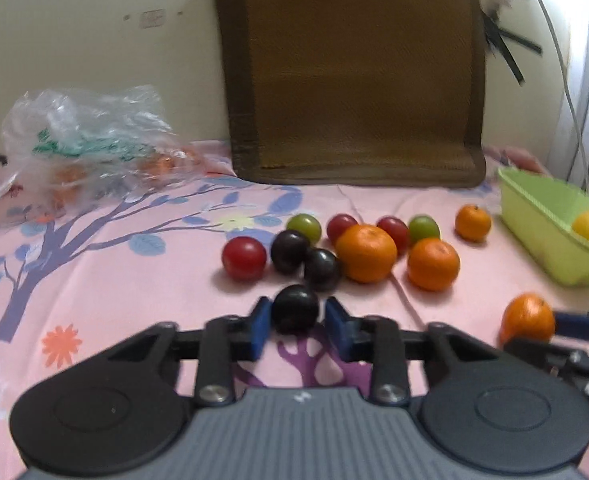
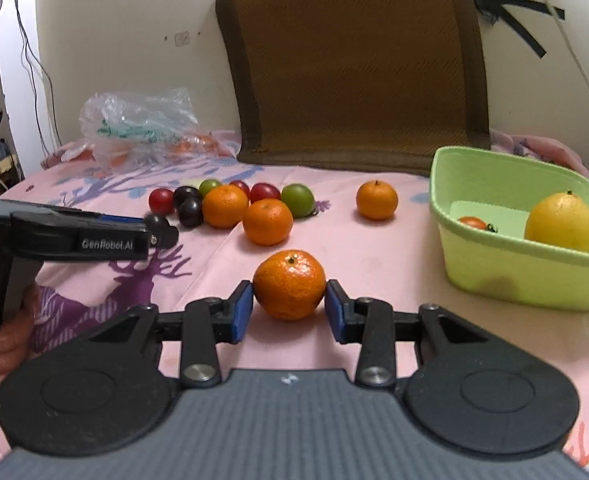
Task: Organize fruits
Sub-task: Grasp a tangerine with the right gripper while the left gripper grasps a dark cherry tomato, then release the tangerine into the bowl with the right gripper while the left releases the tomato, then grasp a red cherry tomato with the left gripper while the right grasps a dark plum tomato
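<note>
Straddling dark plum [image 1: 295, 309], left gripper [image 1: 297, 328] pads close, contact unclear. Right gripper [image 2: 289, 306] pads touched tangerine [image 2: 289, 284] on bedsheet [image 2: 374, 248]. Fruit cluster [image 2: 234, 204] crowded left; green basket [image 2: 526, 276] at right edge; bare sheet between.

A basket [image 2: 514, 280] stands right of the fruit cluster [image 2: 234, 204], with a mat [image 2: 354, 68] behind both.

Soft, even indoor light with faint shadows under the fruit. The left wrist view is smeared throughout; the right is sharper. Fisheye bends the wall [image 2: 134, 40] at both views' edges.
</note>
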